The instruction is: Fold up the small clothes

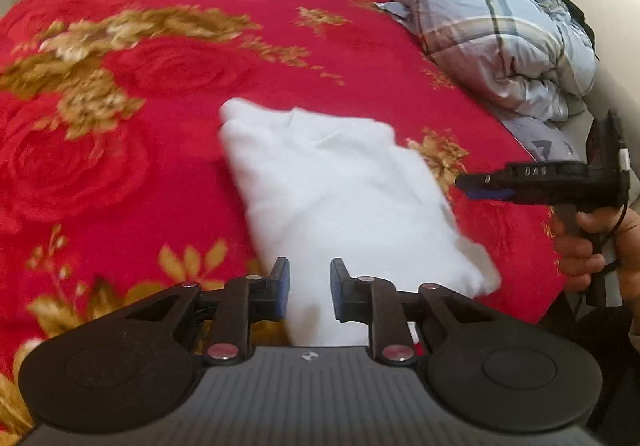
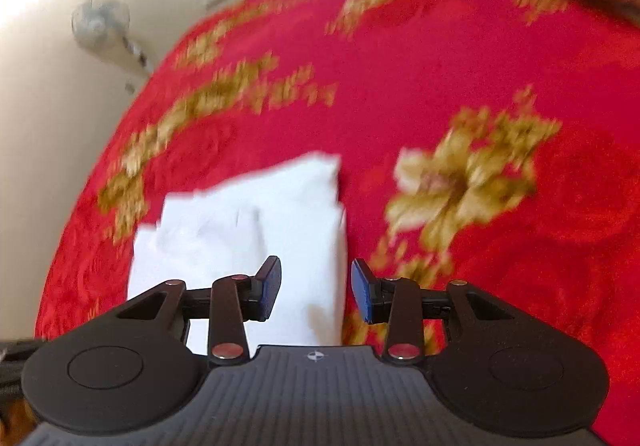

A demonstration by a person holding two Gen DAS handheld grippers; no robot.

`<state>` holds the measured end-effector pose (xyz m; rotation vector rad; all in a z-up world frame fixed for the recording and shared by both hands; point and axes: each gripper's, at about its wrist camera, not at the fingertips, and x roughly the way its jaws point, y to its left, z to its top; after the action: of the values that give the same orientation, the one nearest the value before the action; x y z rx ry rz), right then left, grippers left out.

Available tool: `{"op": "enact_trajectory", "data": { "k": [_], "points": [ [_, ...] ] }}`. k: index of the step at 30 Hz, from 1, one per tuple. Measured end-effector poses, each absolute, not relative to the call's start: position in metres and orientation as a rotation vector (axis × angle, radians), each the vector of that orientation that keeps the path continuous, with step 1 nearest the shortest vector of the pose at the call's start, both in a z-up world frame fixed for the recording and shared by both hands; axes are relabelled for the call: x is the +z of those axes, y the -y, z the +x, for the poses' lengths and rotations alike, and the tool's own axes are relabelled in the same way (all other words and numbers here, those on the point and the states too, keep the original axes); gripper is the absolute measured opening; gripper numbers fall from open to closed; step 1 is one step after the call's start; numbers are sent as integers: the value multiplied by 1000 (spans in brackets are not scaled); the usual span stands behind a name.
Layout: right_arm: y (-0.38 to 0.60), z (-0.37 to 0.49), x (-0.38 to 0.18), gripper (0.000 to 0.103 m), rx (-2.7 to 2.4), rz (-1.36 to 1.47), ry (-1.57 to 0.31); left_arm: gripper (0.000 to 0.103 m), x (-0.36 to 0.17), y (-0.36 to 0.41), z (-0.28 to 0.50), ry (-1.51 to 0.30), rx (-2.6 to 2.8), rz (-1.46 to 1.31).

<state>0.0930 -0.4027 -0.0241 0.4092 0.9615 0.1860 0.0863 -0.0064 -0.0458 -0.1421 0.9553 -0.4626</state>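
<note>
A white folded garment lies flat on the red bedspread with gold flowers. In the left wrist view my left gripper hovers over the garment's near end, open, with its blue pads apart and nothing pinched between them. My right gripper, held in a hand, comes in from the right beside the garment's right edge. In the right wrist view the right gripper is open above the right edge of the garment, white cloth under its left finger and bedspread under its right.
A crumpled blue plaid quilt is heaped at the bed's far right corner against the wall. A standing fan is beyond the bed's left edge. Dark clutter lines the sill behind the bed.
</note>
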Motion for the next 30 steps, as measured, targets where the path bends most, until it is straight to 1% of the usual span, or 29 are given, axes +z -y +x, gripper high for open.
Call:
{"op": "enact_trajectory", "data": {
  "k": [1,3,4,7,9,13,20,21,22,23,24,25,27,30],
  "points": [
    [398,95,-30,41,185,398,-993,37,-51,3,85,-953,-468,-159],
    [389,97,-40,41,162,358,-1038,62,-63,-1,83,-965,-477,-201],
    [386,97,-44,41,154,344,-1050,65,-73,-3,87,-998,-486,-253],
    [384,95,-54,43,147,352,-1059,66,-95,-6,99,-1079,-488,-385],
    [384,93,-59,48,139,367,-1057,66,-101,-5,107,-1071,-479,-372],
    [385,98,-66,51,134,420,-1054,66,-109,-10,129,-1055,-467,-444],
    [377,108,-78,52,156,491,-1052,67,-128,-5,153,-1055,-402,-526],
    [376,109,-80,53,157,502,-1051,64,-128,-4,154,-1051,-395,-520],
    [376,110,-81,51,156,513,-1049,59,-127,-3,153,-1045,-389,-508],
    [375,110,-82,48,154,522,-1044,43,-124,-1,152,-1037,-384,-489],
    [375,110,-82,39,150,534,-1032,32,-121,-1,151,-1027,-390,-479],
    [374,109,-81,32,139,543,-1017,30,-116,-2,149,-1016,-398,-476],
    [367,107,-75,25,134,532,-984,27,-100,-4,145,-973,-402,-456],
    [356,107,-66,22,185,559,-918,27,-64,-18,137,-871,-357,-374]
  ]
}}
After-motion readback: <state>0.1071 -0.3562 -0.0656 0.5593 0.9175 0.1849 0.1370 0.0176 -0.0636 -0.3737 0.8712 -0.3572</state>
